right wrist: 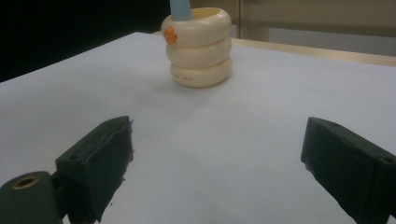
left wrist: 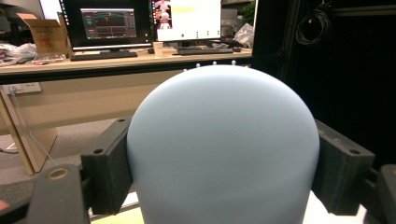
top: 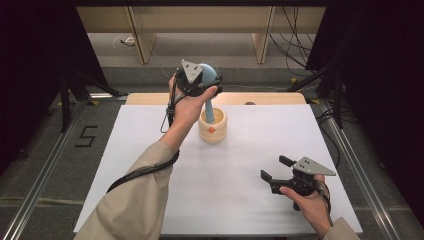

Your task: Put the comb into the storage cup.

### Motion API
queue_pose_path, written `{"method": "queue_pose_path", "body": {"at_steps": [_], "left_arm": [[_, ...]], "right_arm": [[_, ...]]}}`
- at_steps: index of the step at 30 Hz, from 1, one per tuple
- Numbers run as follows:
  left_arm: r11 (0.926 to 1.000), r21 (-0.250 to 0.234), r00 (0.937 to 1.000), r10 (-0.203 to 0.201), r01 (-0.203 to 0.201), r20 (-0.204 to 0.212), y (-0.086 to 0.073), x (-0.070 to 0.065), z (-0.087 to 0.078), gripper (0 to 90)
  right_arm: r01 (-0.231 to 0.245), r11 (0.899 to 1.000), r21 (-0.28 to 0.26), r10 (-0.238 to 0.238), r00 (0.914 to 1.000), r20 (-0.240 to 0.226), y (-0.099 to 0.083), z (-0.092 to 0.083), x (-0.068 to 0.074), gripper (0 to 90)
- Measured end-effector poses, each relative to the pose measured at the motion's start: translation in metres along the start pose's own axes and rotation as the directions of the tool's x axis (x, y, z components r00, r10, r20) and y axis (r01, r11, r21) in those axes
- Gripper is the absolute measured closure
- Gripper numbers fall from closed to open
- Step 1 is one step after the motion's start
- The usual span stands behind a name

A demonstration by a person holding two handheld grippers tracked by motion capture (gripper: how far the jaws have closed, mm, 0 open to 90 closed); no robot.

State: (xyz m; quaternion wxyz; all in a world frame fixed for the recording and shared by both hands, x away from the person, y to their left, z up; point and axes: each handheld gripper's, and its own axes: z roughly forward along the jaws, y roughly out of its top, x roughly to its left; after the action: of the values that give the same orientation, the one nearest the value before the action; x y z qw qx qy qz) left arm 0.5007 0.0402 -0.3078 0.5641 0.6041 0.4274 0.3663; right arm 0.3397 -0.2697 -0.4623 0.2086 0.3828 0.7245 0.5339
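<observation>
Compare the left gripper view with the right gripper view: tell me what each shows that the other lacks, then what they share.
Left gripper view alone: the rounded pale blue head of the tool, pressed between the left gripper jaws, and behind it a desk with monitors, a keyboard and a cardboard box.

Right gripper view alone: the cream ringed holder with an orange mark, standing on the white table, and the right gripper with jaws wide apart and nothing between them.

Shared: the pale blue tool, seen in the right gripper view as a handle rising from the holder.
</observation>
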Motion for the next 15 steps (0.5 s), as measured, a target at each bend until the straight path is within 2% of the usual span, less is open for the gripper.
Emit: {"method": "queue_pose_path", "body": {"at_steps": [15], "left_arm": [[0.9999,0.014,0.9999,0.01,-0.01,-0.006,-0.0086,-0.002,0.0049,19.6]], "right_arm": [[-0.001,1.0,0.001,0.001,1.0,0.001,-0.0002,0.0001,-0.0001,9.9]]}}
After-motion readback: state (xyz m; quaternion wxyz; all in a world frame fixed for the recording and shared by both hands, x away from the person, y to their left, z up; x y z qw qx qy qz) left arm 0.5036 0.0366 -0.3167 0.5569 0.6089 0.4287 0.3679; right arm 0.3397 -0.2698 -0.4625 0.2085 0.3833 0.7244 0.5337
